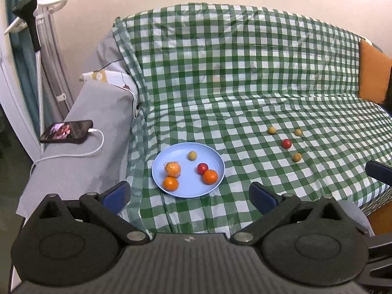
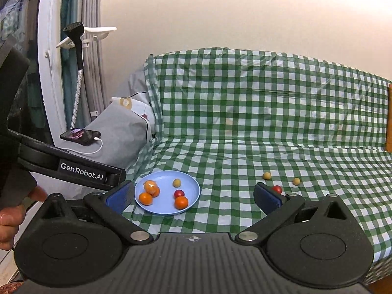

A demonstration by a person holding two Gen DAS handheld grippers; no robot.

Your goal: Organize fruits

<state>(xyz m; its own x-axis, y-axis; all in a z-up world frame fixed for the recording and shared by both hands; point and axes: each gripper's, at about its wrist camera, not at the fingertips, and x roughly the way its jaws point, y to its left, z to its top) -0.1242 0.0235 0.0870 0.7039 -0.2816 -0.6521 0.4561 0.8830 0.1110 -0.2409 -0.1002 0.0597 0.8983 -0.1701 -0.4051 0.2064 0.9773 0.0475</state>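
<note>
Left hand-held gripper (image 1: pixel 189 196) hovers with jaws spread wide and empty. Right hand-held gripper (image 2: pixel 193 197) hovers beside it, jaws equally wide and empty. A hand (image 2: pixel 14 210) grips the left one's handle.

Glossy, creased plastic gingham tablecloth (image 1: pixel 245 85); smooth matt blue plastic plate (image 1: pixel 215 161); matt grey cloth armrest (image 1: pixel 98 103).

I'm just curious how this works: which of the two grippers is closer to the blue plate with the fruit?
Left, probably. The left gripper hangs open just short of the blue plate, plate centred ahead. The right gripper, also open, sits to the plate's right, with the plate toward its left finger.
</note>
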